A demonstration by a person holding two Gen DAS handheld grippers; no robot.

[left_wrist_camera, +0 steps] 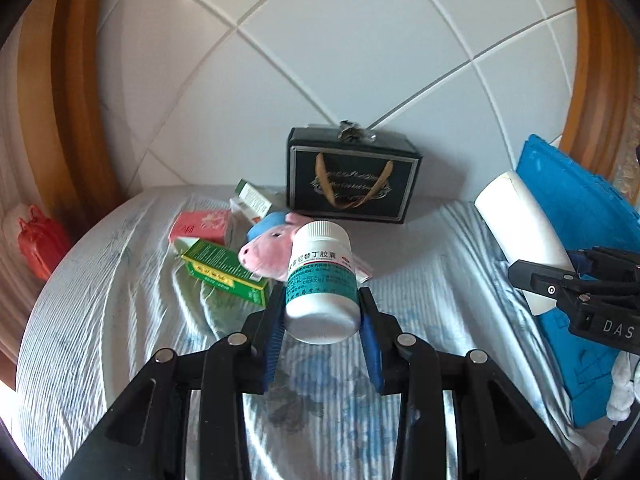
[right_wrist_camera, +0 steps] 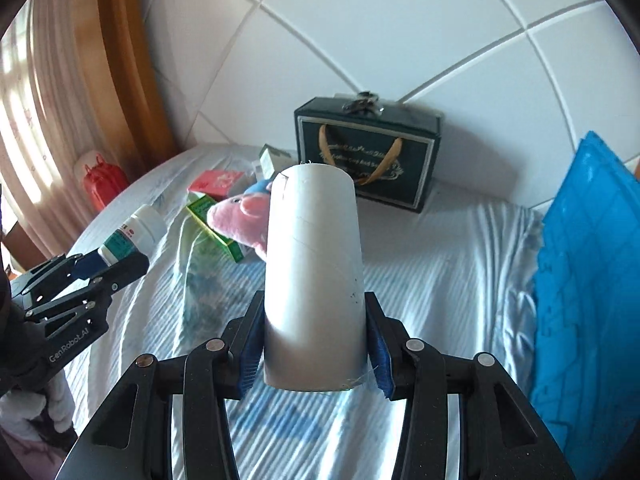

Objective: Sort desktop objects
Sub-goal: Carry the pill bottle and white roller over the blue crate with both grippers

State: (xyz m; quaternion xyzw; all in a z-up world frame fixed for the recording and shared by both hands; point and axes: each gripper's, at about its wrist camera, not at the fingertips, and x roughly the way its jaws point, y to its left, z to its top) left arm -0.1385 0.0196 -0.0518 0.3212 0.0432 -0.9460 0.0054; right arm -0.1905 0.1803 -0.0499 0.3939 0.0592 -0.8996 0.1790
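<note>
A home, by the look of it: a cloth-covered bench [right_wrist_camera: 440, 264] against a white tiled wall [right_wrist_camera: 400, 40], curtained window [right_wrist_camera: 28, 120], wooden frame [right_wrist_camera: 124, 60].

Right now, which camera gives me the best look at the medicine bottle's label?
The left wrist view: the medicine bottle sits centred and close between the left claw's pads, teal label and printed characters facing the lens. The right wrist view shows the bottle only small at the left edge, side-on, its label mostly unreadable.
</note>
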